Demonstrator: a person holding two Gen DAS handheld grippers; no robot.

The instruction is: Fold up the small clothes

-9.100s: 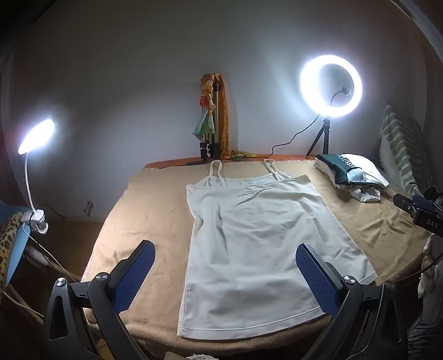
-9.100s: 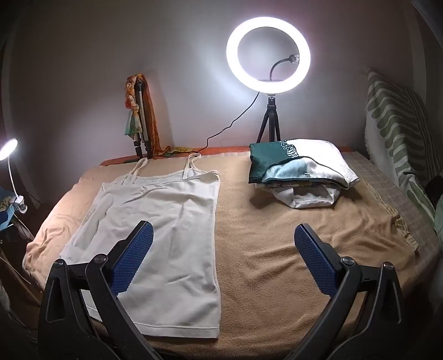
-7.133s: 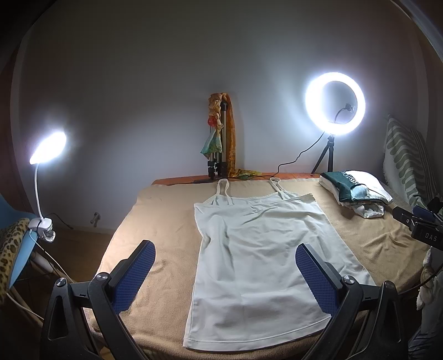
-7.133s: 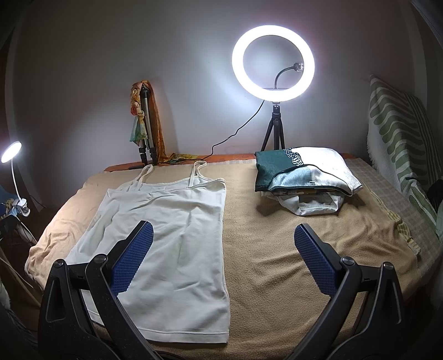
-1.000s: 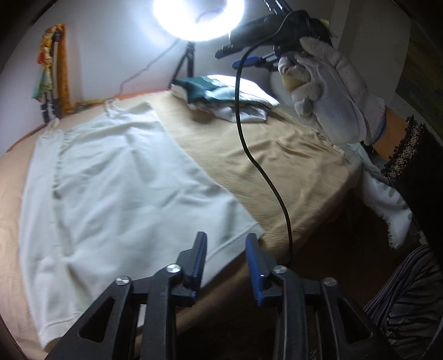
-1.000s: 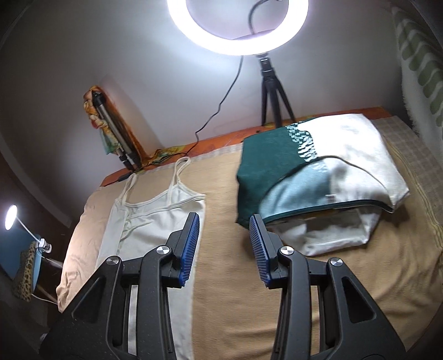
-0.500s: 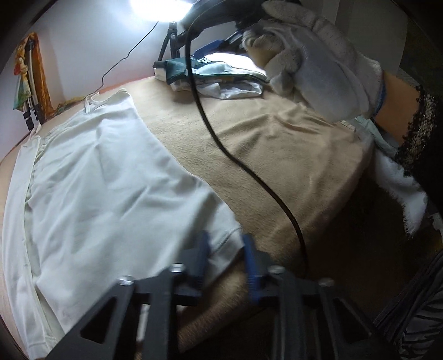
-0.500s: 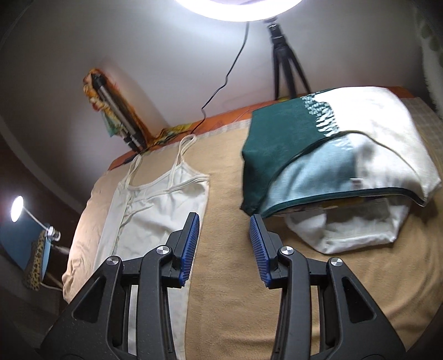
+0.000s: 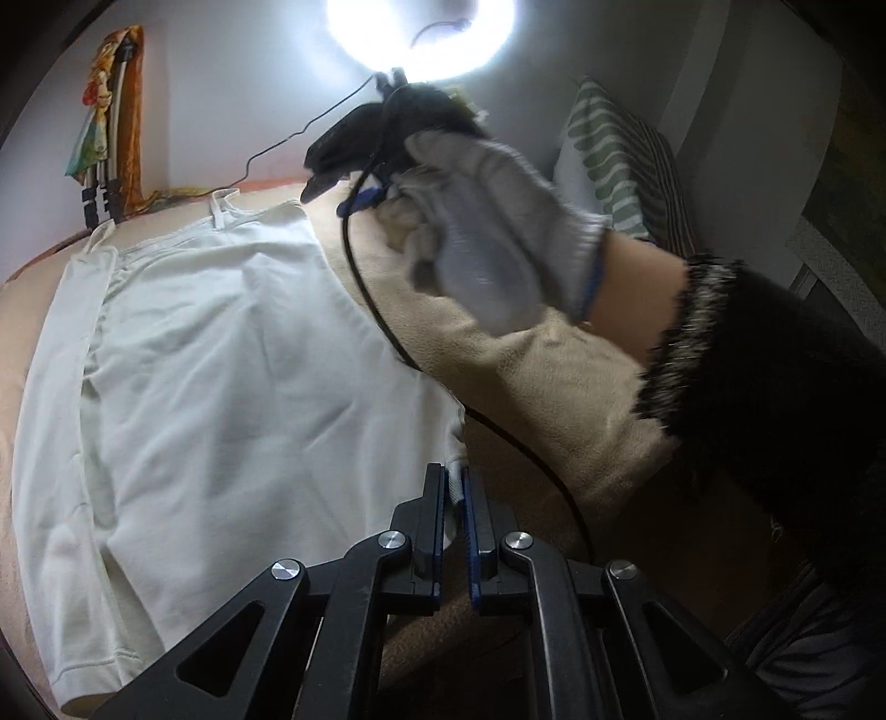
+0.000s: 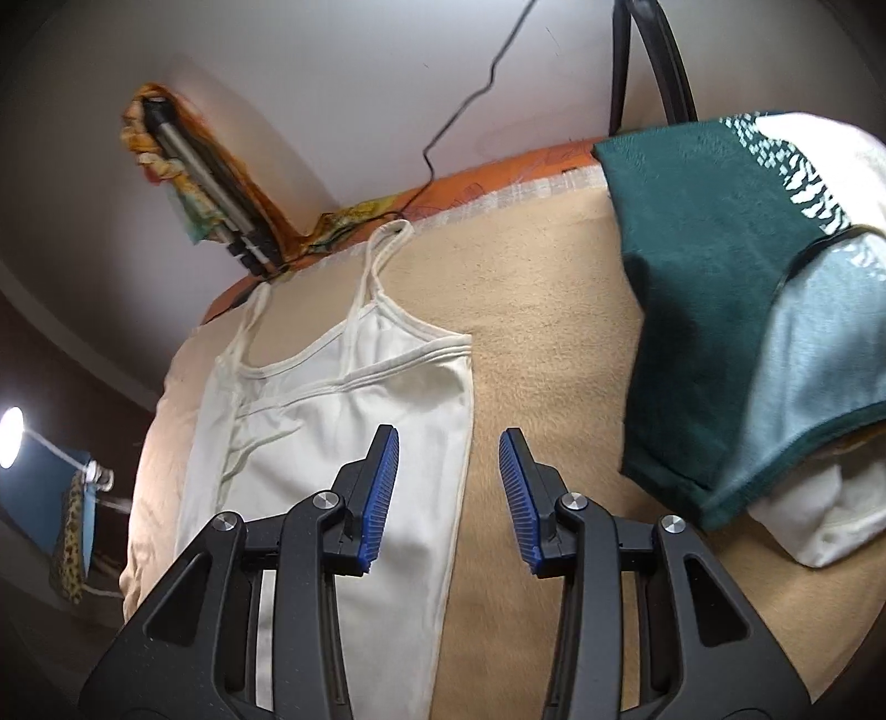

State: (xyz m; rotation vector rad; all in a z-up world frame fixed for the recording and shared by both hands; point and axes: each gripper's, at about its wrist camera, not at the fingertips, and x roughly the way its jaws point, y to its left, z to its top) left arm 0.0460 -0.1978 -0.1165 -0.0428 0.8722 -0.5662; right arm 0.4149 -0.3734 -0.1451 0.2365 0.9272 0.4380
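A white camisole (image 9: 221, 376) lies flat on the tan blanket (image 9: 531, 376), straps toward the far wall. My left gripper (image 9: 454, 487) is shut on the camisole's bottom right hem corner at the blanket's near edge. My right gripper (image 10: 448, 443) is open, low over the camisole's upper right side (image 10: 410, 421), its jaws straddling the right side seam just below the armpit corner. In the left wrist view the gloved right hand (image 9: 487, 243) holds that gripper above the blanket.
A stack of folded clothes (image 10: 747, 310), dark green on top, sits right of the right gripper. A ring light (image 9: 421, 33), a tripod wrapped in cloth (image 10: 205, 166) and a striped cushion (image 9: 614, 160) stand at the back. A black cable (image 9: 387, 327) trails across the blanket.
My left gripper has closed on the hem corner. My right gripper has moved forward and down toward the camisole's top right corner.
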